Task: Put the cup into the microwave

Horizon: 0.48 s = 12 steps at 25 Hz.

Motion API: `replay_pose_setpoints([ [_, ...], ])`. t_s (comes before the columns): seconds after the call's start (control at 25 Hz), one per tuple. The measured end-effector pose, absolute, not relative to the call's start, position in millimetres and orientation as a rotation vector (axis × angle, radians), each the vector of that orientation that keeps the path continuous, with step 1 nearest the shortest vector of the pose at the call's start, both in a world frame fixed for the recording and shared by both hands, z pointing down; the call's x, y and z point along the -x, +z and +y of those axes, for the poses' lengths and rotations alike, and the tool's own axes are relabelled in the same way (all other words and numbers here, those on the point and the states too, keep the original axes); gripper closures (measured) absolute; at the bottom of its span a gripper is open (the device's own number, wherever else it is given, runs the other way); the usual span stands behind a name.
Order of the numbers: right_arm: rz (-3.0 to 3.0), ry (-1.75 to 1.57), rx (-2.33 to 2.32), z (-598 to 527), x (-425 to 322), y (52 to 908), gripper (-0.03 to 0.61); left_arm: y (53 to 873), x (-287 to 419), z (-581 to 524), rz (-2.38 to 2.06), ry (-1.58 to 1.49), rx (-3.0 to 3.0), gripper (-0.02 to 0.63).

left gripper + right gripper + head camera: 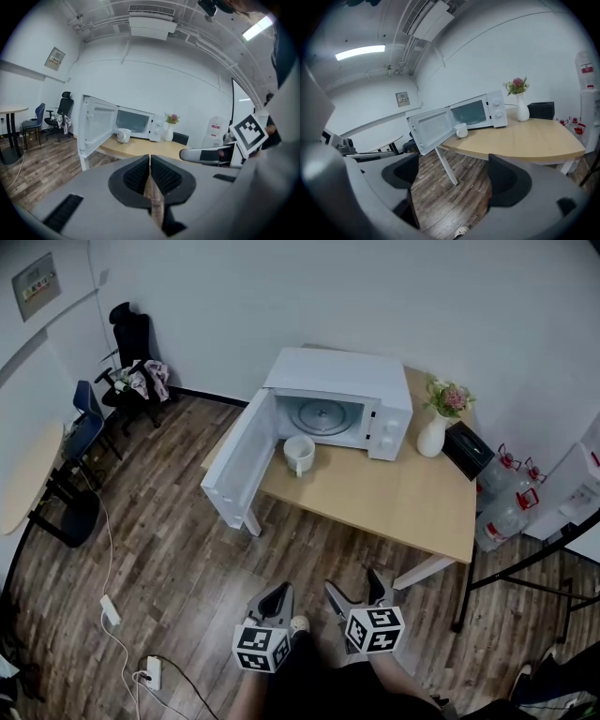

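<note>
Standing upright on the bench (394,498), the cup (299,454) sits just in front of the microwave (347,381), outside its open cavity and close to the hinge side. The door (234,465) of the microwave is swung wide, reaching out past the bench edge over the floor (169,568). Inside the microwave the turntable (322,415) lies bare. On the microwave's control-panel side a white vase (432,437) with flowers stands just beside it, and a black box (466,448) lies beyond the vase, farther from the microwave.

Both grippers are well apart from the microwave, held over the floor off the bench's near edge and pointing toward it. The left gripper (275,601) has its jaws pressed together with nothing between them, as the left gripper view (150,164) shows. The right gripper (356,589) has its jaws spread wide and empty; in the right gripper view (452,176) only floor shows between them.

Far from the microwave, office chairs (131,343) stand by the wall, and water bottles (511,512) sit past the bench's far end.
</note>
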State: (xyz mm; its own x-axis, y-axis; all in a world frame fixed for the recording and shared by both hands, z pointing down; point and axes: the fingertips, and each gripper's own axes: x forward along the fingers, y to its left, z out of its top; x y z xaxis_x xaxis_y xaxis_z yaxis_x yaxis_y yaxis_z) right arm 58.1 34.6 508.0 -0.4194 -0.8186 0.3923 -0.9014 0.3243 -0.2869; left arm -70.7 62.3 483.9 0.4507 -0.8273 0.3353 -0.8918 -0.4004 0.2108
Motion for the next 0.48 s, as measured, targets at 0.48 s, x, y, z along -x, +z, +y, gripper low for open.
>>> replay_pose_setpoints([
  [0.48, -2.367, 0.748, -1.629, -35.9, -20.6, 517.4, 0.17, 492.1, 112.0, -13.8, -1.412, 0.285, -2.379, 0.603],
])
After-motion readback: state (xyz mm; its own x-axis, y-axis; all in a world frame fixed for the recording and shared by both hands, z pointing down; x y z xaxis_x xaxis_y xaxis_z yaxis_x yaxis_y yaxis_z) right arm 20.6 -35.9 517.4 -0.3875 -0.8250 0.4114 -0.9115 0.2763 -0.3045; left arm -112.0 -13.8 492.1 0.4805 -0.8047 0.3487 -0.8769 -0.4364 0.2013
